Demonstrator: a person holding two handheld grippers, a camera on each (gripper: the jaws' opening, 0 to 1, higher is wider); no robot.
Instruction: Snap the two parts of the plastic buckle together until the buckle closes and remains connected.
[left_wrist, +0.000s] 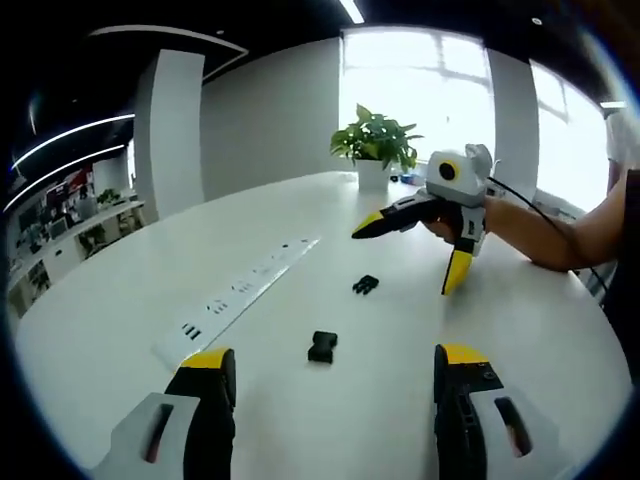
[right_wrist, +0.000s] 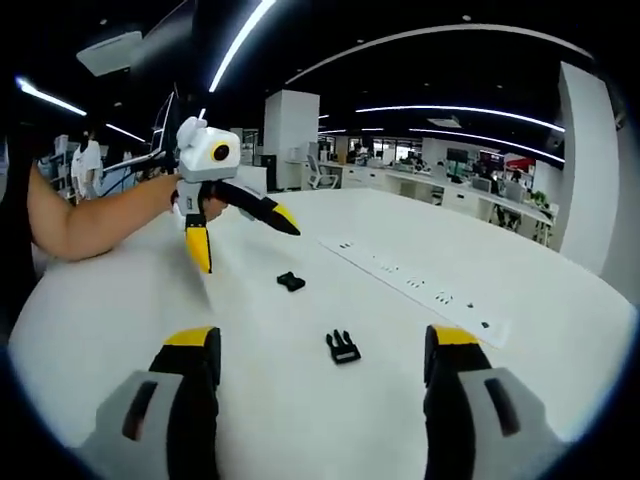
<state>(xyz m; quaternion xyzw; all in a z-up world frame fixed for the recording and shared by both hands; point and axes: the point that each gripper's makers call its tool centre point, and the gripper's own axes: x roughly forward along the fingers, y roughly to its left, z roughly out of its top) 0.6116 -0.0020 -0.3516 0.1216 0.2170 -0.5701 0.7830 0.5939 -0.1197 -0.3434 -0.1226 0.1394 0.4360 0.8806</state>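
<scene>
**Two tiny buckle halves, nobody holding anything yet**

In the left gripper view, the left gripper (left_wrist: 330, 375) sat low at the near edge with its yellow-tipped jaws spread wide and nothing between them. Just beyond the gap lay the socket half (left_wrist: 321, 346) of the buckle, flat on the white table (left_wrist: 120, 300). A bit farther off and slightly right was the pronged half (left_wrist: 365, 284), clearly apart from the first one. The right gripper (left_wrist: 408, 255) hovered past that on the far right, also spread open and empty. A long power strip (left_wrist: 240, 290) ran along the left, and a potted plant (left_wrist: 375, 140) stood at the far edge.

In the right gripper view it was the mirror setup: the right gripper (right_wrist: 318, 360) had its jaws wide apart at the near edge, with the pronged half (right_wrist: 342, 347) lying just ahead between them. The socket half (right_wrist: 290, 281) was farther out, closer to the left gripper (right_wrist: 243, 245), which hung open above the table on the far left.

As for handling, both pieces looked like small, light, hard plastic, so they'd probably skate on that smooth tabletop and twist if pinched off-centre. The best bet seemed to be gripping each across its flat body near the strap end, leaving the prongs and socket mouth free. The prongs looked like the bit that could bend if squeezed.
</scene>
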